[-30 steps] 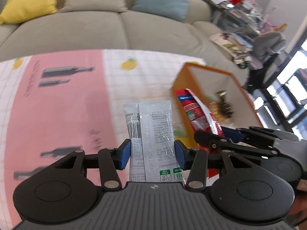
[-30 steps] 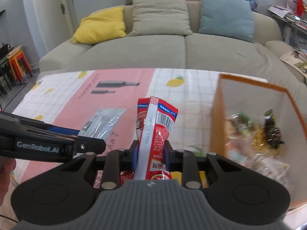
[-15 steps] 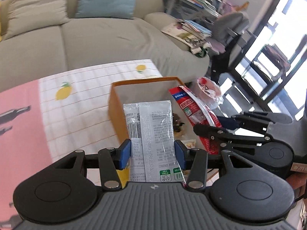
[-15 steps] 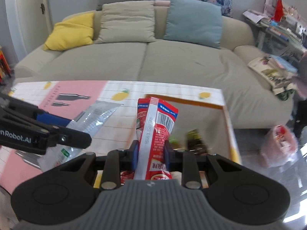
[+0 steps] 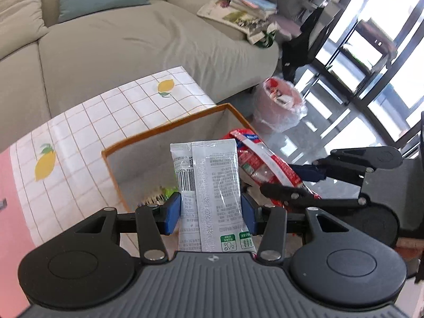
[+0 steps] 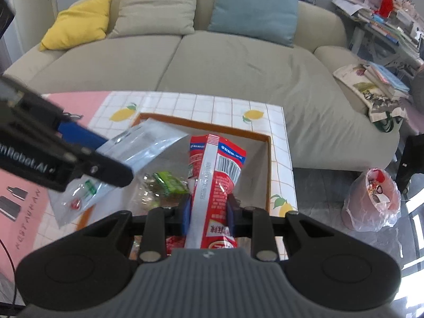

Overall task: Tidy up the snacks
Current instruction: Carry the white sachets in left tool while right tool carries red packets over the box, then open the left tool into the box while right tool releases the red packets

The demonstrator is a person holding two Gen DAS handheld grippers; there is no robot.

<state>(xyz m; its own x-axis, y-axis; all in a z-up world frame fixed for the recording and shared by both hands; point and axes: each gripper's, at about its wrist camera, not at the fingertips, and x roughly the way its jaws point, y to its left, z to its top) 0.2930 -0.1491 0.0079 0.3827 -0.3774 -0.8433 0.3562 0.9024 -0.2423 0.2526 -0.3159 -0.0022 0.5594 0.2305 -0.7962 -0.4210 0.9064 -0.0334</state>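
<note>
My left gripper (image 5: 211, 213) is shut on a silver-white snack packet (image 5: 212, 185), held upright over the orange-rimmed box (image 5: 159, 131). My right gripper (image 6: 208, 213) is shut on a red snack packet (image 6: 214, 182), also above the box (image 6: 268, 164). In the left wrist view the red packet (image 5: 265, 161) and the right gripper (image 5: 296, 185) sit just to the right of the silver one. In the right wrist view the silver packet (image 6: 135, 159) and the left gripper (image 6: 87, 159) come in from the left. Green and clear-wrapped snacks (image 6: 164, 185) lie inside the box.
The box stands at the corner of a table with a lemon-print and pink cloth (image 6: 185, 104). A beige sofa (image 6: 212, 61) with cushions is behind. A pink bin with a plastic bag (image 6: 371, 196) stands on the floor to the right, and stacked magazines (image 6: 376, 79) lie on the sofa arm.
Both grippers have swept to the right across the table with their packets and now hover over the box. The left gripper has also rolled. Neither grip has changed.
</note>
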